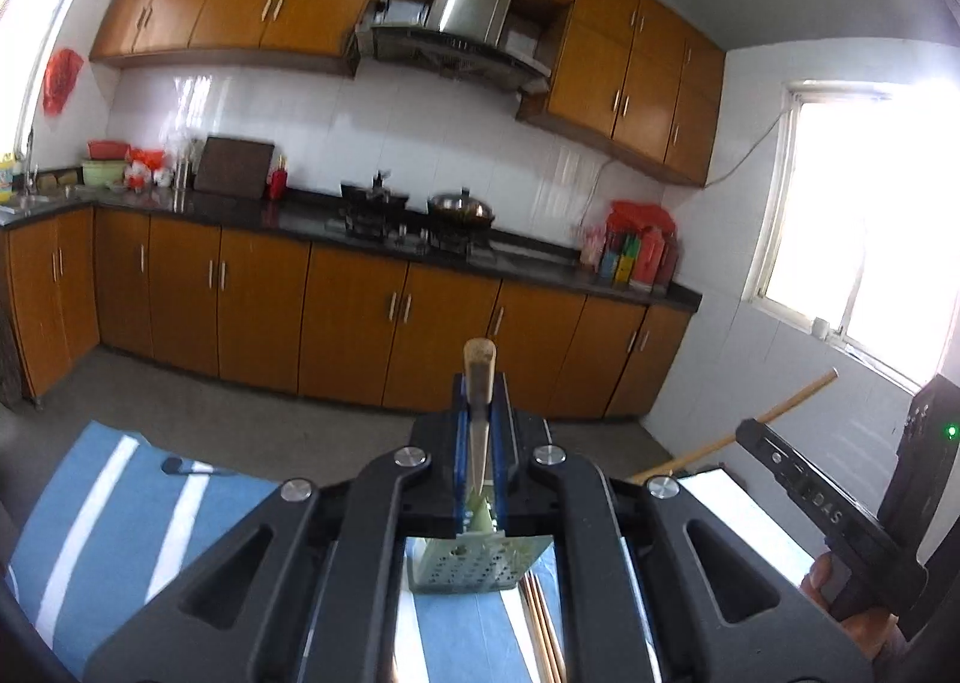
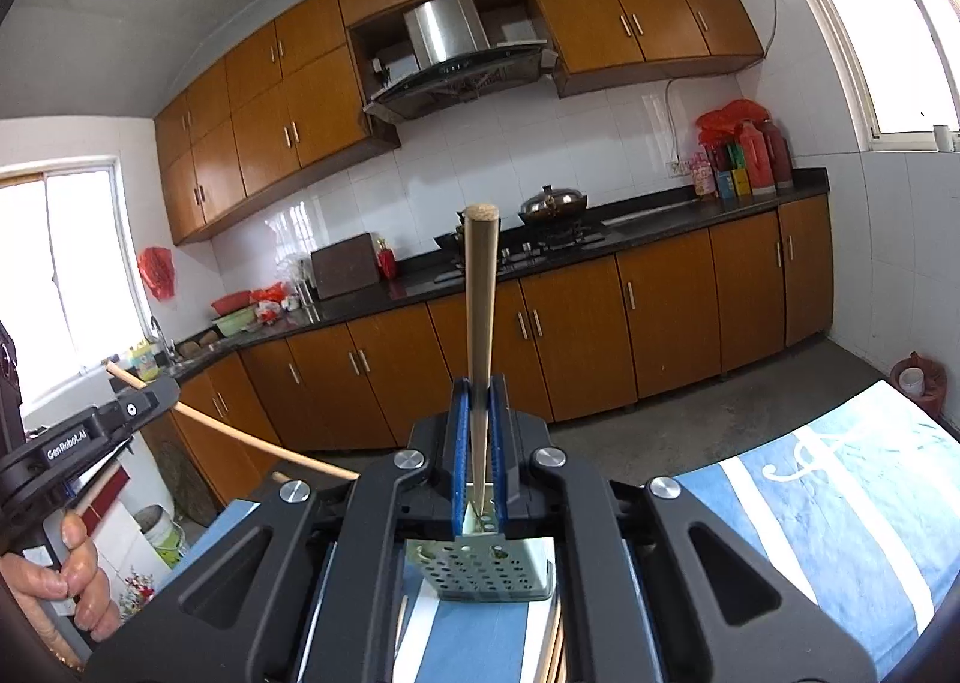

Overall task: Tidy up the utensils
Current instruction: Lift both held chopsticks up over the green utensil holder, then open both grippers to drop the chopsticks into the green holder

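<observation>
Both the left gripper and right gripper clamp a chopstick pointing toward twelve o'clock above a perforated holder.

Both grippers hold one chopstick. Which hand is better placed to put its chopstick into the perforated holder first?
Probably either. Left gripper and right gripper each clamp a chopstick, with the perforated holder just below. No clear advantage shows.
</observation>
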Demonstrator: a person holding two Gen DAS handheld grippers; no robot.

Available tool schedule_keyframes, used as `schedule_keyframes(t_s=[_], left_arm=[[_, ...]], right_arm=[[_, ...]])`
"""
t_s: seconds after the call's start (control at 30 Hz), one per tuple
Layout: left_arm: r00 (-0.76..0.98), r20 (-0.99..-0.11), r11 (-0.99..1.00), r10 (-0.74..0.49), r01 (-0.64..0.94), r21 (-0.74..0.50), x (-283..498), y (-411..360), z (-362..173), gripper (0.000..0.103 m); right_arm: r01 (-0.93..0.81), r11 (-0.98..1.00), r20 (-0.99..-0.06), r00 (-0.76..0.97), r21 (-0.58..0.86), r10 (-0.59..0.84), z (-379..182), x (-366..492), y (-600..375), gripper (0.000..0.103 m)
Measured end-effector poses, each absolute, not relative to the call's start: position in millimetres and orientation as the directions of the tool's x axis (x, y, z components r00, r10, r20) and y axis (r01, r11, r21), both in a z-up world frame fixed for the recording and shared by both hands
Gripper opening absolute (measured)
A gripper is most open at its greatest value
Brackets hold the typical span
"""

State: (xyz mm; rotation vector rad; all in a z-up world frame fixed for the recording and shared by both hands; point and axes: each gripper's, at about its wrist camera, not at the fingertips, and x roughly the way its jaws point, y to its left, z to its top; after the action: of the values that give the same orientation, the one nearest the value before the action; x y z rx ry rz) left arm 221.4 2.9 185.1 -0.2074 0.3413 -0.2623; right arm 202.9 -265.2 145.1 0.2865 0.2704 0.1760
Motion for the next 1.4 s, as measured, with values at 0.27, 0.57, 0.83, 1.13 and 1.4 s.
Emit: schedule_keyframes(t_s=[0.27,0.57,0.83,1.13,1.4], left_arm=[[0.874,-0.396,0.952,-0.281,0.203,-0.228,260.8,-3.5,152.8,0.007],[0.837,-0.464,0.949,-0.291,0.19,-0.254,293.7,-6.8,126.1,0.008],[0.849,-0.446,0.947,-0.284,0.178,-0.266,285.1,-2.6,131.5,0.01],[0.881,-0.385,0.942,-0.276,0.169,-0.289,245.1,20.2,147.2,0.015],[0.838,-0.516,0.976,-0.18,0.086,-0.201,208.8,43.3,76.5,0.021]], right_arm=[[-0.111,0.939,-0.35,0.908,0.326,0.23,118.5,244.5,-261.2,0.007],[-0.114,0.933,-0.403,0.879,0.341,0.255,103.8,253.7,-262.9,0.008],[-0.103,0.937,-0.362,0.904,0.335,0.229,117.5,234.2,-271.3,0.01],[-0.014,0.948,-0.385,0.912,0.318,0.143,104.8,188.6,-303.6,0.01],[0.049,0.959,-0.613,0.778,0.28,0.139,10.2,182.8,-300.8,0.01]])
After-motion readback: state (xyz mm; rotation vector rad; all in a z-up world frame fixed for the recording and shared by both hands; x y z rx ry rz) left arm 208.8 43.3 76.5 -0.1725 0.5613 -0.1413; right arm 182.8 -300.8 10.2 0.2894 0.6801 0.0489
